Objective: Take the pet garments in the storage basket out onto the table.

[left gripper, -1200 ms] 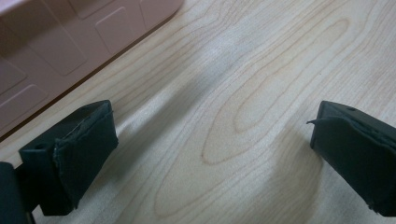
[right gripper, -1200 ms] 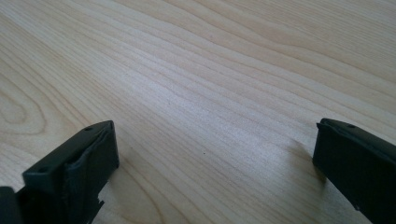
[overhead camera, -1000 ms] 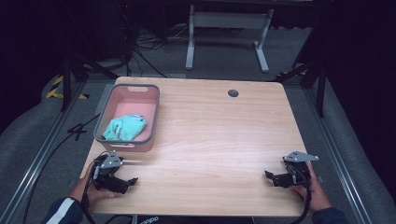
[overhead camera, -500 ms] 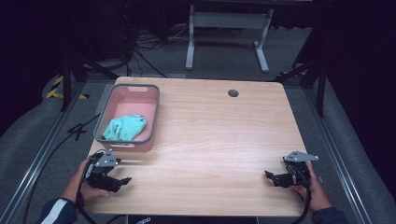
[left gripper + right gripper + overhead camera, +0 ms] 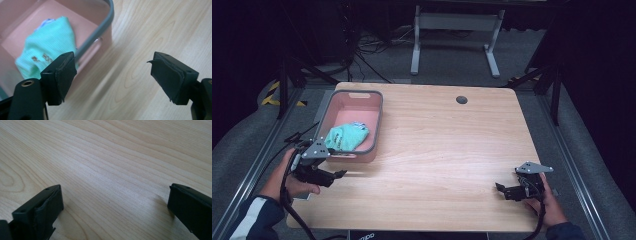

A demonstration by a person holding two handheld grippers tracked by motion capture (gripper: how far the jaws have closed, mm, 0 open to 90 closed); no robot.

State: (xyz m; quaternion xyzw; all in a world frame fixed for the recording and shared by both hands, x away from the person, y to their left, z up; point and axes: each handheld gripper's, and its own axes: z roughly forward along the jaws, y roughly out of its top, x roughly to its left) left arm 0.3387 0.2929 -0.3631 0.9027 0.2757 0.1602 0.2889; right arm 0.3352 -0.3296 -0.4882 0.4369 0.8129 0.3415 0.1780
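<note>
Pink plastic makes up the bin [image 5: 347, 150] with the grey rim that sits near the desk's [image 5: 452, 150] left edge, toward the far corner, and inside it lies a crumpled mint-green cloth [image 5: 346, 137] bunched against the near wall. In your left gripper view the cloth [image 5: 47, 47] shows fine ribbing, a few small brown marks and a bit of blue-and-white at its far end. Your left gripper [image 5: 337, 174] hangs just beside the bin's near wall, at the desk's near-left corner, its jaws spread wide with only bare wood between them, one jaw lined up in front of the bin's rim [image 5: 96, 35]. Your right gripper [image 5: 500, 188] rests low by the near-right corner, well apart from the bin, jaws spread over bare wood grain. A dark round hole [image 5: 461, 100] sits near the desk's far edge.
</note>
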